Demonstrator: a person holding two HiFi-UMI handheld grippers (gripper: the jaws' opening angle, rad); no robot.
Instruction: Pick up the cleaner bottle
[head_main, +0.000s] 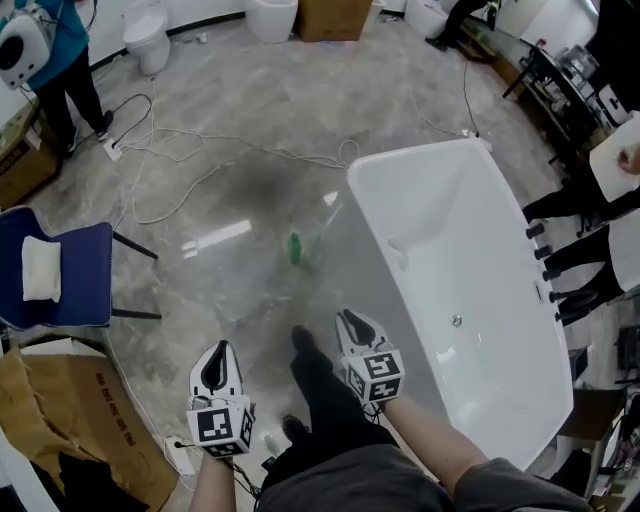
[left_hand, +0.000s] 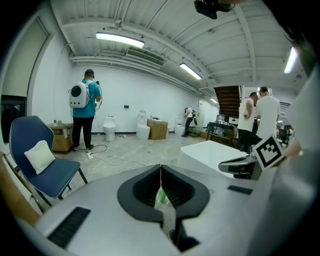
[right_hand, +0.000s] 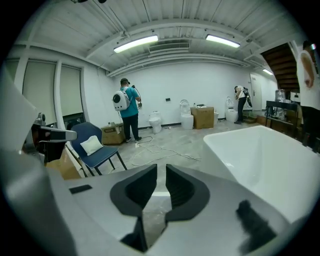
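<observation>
2 grippers sit low in the head view, both pointing out over the grey floor (head_main: 230, 170). On the left gripper (head_main: 221, 350) the jaws are pressed together with nothing in them; you can only see the cleaner bottle (head_main: 296, 248) through the slit, further out. On the right gripper (head_main: 347, 320) the jaws are a thin crack apart, also empty. That bottle, clear with green on it, sits on the floor just beside the outer wall of the white bathtub (head_main: 420, 155), well ahead of both grippers. There's a blue chair (head_main: 80, 270) off to the left.

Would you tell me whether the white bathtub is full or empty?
Empty: the white bathtub holds no water; its bare drain shows.
</observation>
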